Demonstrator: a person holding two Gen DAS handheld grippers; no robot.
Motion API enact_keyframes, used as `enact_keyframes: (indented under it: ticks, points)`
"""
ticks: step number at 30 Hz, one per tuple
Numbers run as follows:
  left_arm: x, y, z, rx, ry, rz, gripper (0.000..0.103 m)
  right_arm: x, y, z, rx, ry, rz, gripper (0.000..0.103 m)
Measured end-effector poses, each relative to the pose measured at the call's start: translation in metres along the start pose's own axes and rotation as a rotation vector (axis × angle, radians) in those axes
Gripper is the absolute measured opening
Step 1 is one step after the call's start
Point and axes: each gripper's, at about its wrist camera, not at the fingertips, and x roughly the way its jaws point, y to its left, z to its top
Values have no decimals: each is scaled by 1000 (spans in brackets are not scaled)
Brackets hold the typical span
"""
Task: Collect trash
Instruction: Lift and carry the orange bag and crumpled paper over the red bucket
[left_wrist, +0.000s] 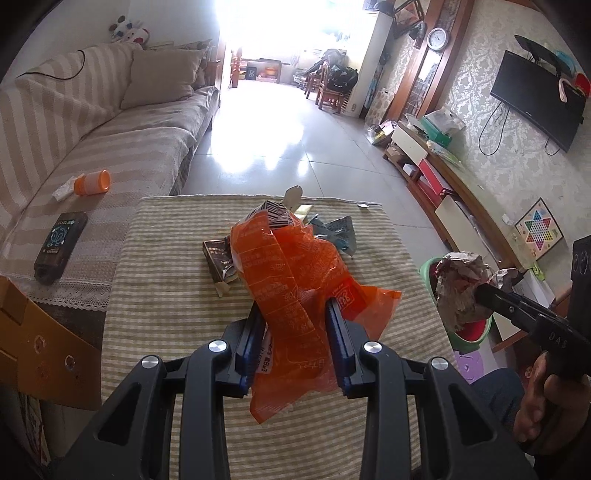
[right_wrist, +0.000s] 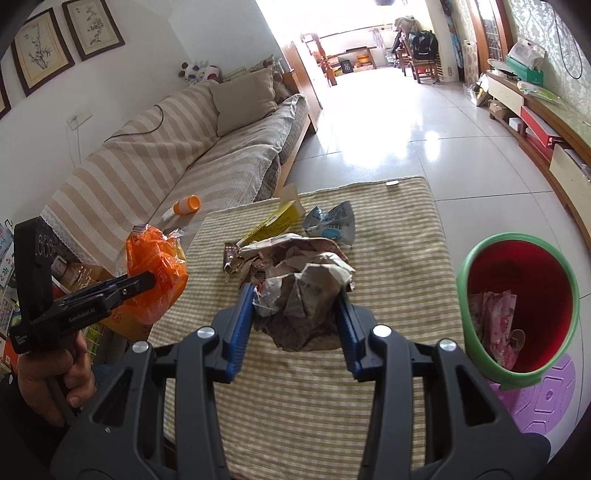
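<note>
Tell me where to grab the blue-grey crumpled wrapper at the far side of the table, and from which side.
Grip the blue-grey wrapper by its raised crumpled ridge near the middle, coming from above with fingers straddling that fold. It lies low on the striped cloth, so its flat edges offer little to pinch. The yellow box sits close on its left.

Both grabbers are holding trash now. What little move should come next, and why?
Probably swing the right gripper sideways over the bin. Its jaws already clamp the crumpled paper, lifted above the striped tablecloth, and the open bin stands just to its right with some trash already inside. The left gripper holding the orange wrapper is farther away, so it could follow.
</note>
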Motion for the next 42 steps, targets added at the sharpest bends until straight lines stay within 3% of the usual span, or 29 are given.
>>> enact_keyframes:
  ticks: [17,31,42]
  points:
    - [25,-102,26,145,19,-93,30,-51,-88,5,128,-96,-83,41]
    - [82,-232,46,297,64,-234,30,-90,-200,4,243,-143,-229,41]
    - [133,-301,40,385,138,-283,30,-98,-257,3,288,-151,-264,41]
